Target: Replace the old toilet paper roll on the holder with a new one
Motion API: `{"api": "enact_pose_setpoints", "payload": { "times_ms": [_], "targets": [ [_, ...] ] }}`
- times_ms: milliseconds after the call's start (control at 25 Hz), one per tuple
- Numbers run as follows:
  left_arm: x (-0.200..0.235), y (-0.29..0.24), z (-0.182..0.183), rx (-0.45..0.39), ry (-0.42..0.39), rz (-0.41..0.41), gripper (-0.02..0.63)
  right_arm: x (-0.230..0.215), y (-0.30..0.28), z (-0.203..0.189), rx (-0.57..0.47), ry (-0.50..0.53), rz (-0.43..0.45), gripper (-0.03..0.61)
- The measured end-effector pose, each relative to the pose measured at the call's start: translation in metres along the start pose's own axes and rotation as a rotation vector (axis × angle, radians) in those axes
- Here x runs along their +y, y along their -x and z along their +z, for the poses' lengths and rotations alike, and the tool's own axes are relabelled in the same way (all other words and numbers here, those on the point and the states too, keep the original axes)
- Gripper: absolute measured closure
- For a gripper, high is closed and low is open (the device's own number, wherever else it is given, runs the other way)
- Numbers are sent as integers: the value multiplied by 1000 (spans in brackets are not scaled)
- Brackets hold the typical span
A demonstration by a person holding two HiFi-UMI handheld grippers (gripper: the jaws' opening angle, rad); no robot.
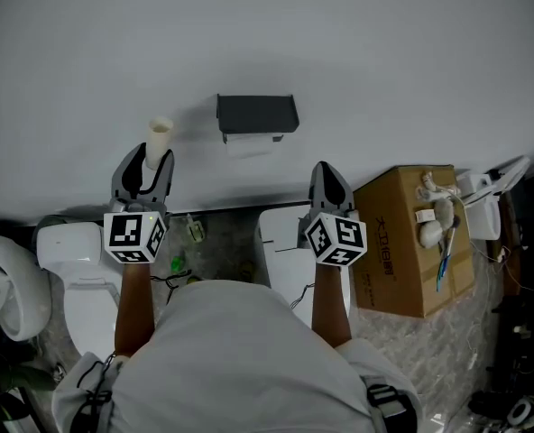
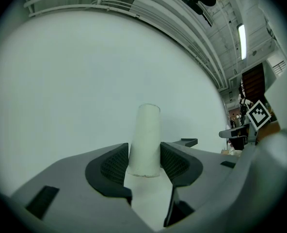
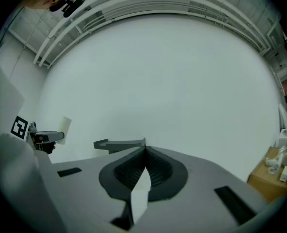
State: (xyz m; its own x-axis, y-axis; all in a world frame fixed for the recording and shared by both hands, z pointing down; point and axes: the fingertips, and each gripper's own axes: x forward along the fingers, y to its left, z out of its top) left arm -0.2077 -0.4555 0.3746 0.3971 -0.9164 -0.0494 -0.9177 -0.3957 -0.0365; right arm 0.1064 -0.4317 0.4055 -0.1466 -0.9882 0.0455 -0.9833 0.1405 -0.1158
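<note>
In the head view, the dark holder [image 1: 257, 115] is up on the white wall [image 1: 384, 61]. A bit of white shows just under it. The left gripper [image 1: 146, 163] points at the wall, off to the left of the holder. It pinches a bare cardboard tube [image 1: 160, 136] that stands up straight. The right gripper [image 1: 326, 171] is below the holder and a little to its right, with its jaws pressed together. A brown box [image 1: 402, 242] sits on the floor to the right.

In the left gripper view, the left gripper [image 2: 144, 160] has its two jaws squeezing the bottom of the tube [image 2: 146, 132]. The tube sticks up between them.

In the right gripper view, the right gripper [image 3: 144, 163] has its jaws shut tight with nothing in them. The holder [image 3: 119, 144] is just past the tips. Far to the left, the tube [image 3: 65, 125] shows again.
</note>
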Motion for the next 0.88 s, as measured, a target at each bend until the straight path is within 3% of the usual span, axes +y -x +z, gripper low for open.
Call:
{"api": "enact_pose_setpoints", "payload": {
  "times_ms": [880],
  "targets": [
    [8,2,-3,4,-5,14,391,6,-7,1,-15,-2,15,574]
  ]
}}
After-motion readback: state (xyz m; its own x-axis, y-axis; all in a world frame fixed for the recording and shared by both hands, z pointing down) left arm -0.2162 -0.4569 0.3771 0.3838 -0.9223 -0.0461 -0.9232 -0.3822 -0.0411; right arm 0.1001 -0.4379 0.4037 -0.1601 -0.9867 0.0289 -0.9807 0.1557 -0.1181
